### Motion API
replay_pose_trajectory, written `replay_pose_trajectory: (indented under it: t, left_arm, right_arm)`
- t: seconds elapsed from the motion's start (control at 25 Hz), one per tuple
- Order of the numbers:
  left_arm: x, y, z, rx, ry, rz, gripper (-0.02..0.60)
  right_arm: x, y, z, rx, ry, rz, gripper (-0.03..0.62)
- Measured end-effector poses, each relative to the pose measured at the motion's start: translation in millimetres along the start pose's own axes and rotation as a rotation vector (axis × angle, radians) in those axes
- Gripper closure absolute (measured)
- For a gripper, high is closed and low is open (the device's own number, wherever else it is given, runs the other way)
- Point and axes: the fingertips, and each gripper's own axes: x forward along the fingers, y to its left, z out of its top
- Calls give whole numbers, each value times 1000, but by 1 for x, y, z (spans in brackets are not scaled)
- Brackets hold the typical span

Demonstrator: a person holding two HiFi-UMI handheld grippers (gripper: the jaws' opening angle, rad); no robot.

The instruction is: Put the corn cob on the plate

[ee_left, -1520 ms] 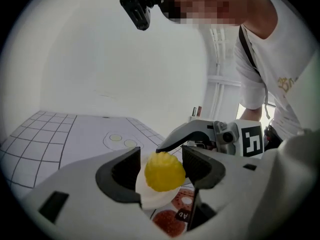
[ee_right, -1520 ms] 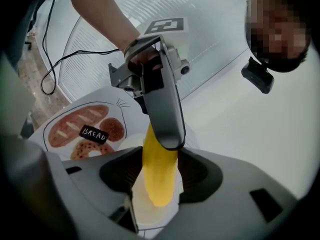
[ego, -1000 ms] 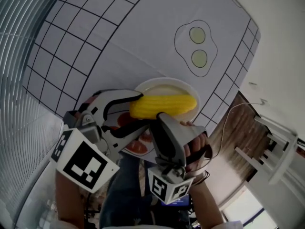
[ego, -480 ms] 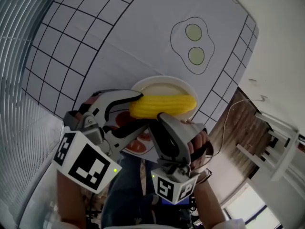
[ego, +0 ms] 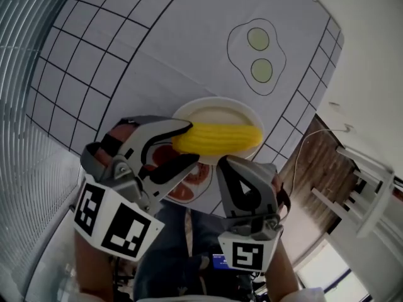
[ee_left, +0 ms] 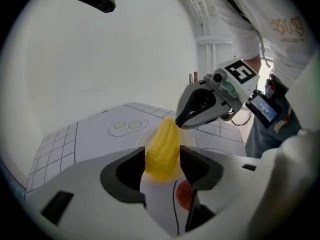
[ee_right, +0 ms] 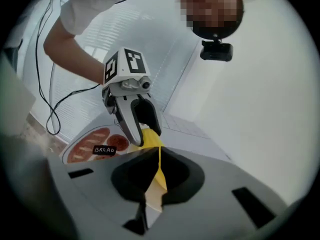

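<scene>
The left gripper (ego: 187,143) grips the yellow corn cob (ego: 221,137) over the round white plate (ego: 217,113), while the right gripper (ego: 232,163) has just closed on nothing, so lowering and release likely come next.

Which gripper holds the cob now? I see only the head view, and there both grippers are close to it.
Observer: The left gripper. In its own view, both jaws press on the sides of the cob.
Operator: Is the right gripper empty?
Observer: Yes. Its view shows that its jaws have just been closing and now meet, with nothing between them. The cob is beyond their tips.
Operator: What is the picture beside the plate?
Observer: The right gripper view shows a label on it: BREAD.
</scene>
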Motion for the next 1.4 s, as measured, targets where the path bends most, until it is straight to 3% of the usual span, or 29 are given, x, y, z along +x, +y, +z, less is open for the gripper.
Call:
replay_pose_trajectory:
  t: [0.24, 0.4, 0.56, 0.64, 0.8, 0.92, 1.08, 1.2, 1.28, 1.4]
  left_arm:
    - [0, -6, -2, 110, 46, -9, 360]
    - [-1, -8, -3, 140, 73, -20, 362]
    - [-3, -9, -6, 220, 127, -28, 371]
    - [-4, -9, -4, 198, 109, -39, 376]
    - [-11, -5, 1, 22, 11, -64, 377]
    - [-15, -4, 3, -35, -22, -70, 377]
    - [-13, 1, 4, -36, -38, -39, 377]
    - [-12, 4, 4, -26, -39, -16, 378]
    - [-9, 6, 3, -10, -40, -8, 379]
    - [-5, 2, 4, 16, -53, -9, 379]
  right_arm:
    - [2, 15, -11, -57, 38, 95, 586]
    - [3, 14, -13, 75, 64, 144, 586]
    - [4, 13, -14, 211, 86, 206, 586]
    - [4, 12, -16, 262, 99, 215, 586]
    - [9, 8, -18, 372, 124, 218, 588]
    - [11, 8, -23, 426, 152, 227, 586]
    - [12, 8, -28, 526, 179, 207, 586]
    - [12, 13, -31, 566, 195, 245, 586]
    - [7, 13, -23, 581, 159, 282, 588]
    - [6, -2, -4, 613, 64, 271, 586]
